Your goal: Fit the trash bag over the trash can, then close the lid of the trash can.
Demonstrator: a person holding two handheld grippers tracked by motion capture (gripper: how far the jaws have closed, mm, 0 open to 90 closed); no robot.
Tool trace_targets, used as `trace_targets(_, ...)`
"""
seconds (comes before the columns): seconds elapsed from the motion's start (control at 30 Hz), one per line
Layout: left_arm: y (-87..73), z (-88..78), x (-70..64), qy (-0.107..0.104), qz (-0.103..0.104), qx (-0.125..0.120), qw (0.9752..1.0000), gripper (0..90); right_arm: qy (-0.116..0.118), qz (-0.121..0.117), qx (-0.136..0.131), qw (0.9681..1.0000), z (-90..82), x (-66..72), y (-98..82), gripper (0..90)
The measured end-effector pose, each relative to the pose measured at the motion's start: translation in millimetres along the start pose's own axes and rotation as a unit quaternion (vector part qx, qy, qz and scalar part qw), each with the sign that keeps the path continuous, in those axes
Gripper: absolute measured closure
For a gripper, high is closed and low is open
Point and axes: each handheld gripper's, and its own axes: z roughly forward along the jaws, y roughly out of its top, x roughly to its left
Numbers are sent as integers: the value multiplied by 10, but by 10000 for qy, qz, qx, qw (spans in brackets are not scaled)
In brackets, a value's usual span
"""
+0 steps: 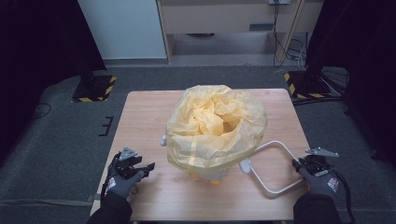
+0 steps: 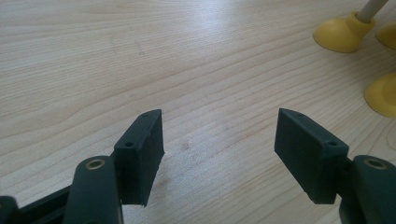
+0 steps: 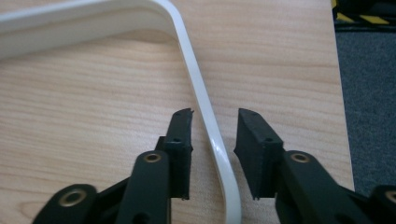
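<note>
Grasp step on the white handle [image 3: 205, 107]: right gripper [image 3: 215, 135] straddles it, jaws apart and not pressing; left gripper [image 2: 219, 140] open, empty; next, closing fully.

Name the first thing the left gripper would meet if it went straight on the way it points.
Probably the bare wooden table: the open left gripper tilts down at it. The yellow feet sit off to one side.

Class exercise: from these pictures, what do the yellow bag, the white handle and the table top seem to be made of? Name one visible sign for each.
Yellow bag: thin plastic film, probably; crinkled, semi-translucent.
White handle: likely glossy plastic or painted metal; smooth, with highlights.
Table top: wood or wood-look laminate; visible grain, matte.
</note>
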Motion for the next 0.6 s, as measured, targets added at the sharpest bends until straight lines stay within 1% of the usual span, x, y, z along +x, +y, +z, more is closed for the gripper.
trace_targets(0.17, 4, 6, -6, -5, 24, 20, 10000, 323, 20, -5, 188, 9998, 29, -18, -8, 755)
trace_targets(0.23, 6, 8, -9, -6, 59, 40, 10000, 324, 15, -29, 245, 9997, 35, -28, -1, 770)
trace_targets(0.37, 4, 8, -7, -26, 41, 35, 10000, 323, -14, 37, 369, 9993, 39, 3, 33, 838)
trace_targets(0.43, 3, 12, -1, -30, 12, 22, 10000, 323, -94, 177, 334, 9992, 35, 5, 51, 837)
trace_targets(0.47, 3, 11, 2, -32, 16, 23, 10000, 323, -48, 280, 343, 9990, 29, -1, 64, 837)
trace_targets(0.5, 3, 10, 1, -35, 15, 17, 10000, 323, -43, 330, 335, 9989, 27, -7, 70, 840)
trace_targets(0.53, 5, 8, -1, -40, 22, 18, 10000, 323, -87, 385, 298, 9988, 24, -9, 72, 840)
trace_targets(0.6, 6, 7, -7, -48, 52, 20, 10000, 323, -38, 516, 183, 9985, -8, -25, 83, 839)
